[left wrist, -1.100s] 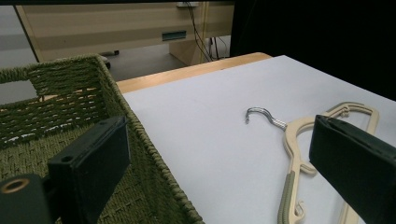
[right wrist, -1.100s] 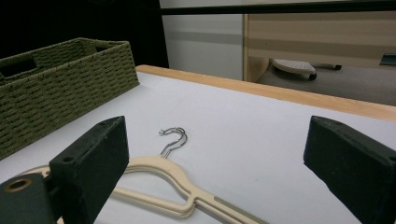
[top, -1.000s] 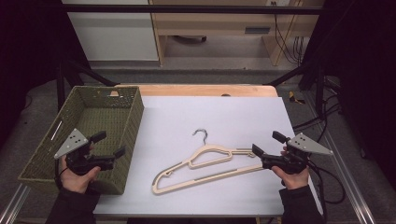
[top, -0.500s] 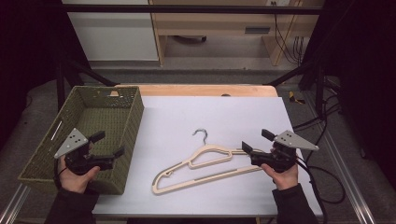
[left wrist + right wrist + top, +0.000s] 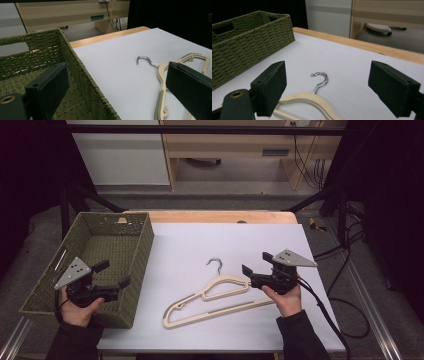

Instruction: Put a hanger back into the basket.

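Reaching with jaws wide and narrowing, the right hand-held gripper (image 5: 248,272) nears the ungrasped hanger (image 5: 218,301), while the left hand-held gripper (image 5: 114,275) waits open beside the basket (image 5: 141,251).

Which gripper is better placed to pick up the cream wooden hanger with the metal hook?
The right gripper, most likely. Its jaws have just been closing a little but stand open with nothing between them, right at the cream wooden hanger. The left gripper hovers at the green woven basket, farther from the hanger.
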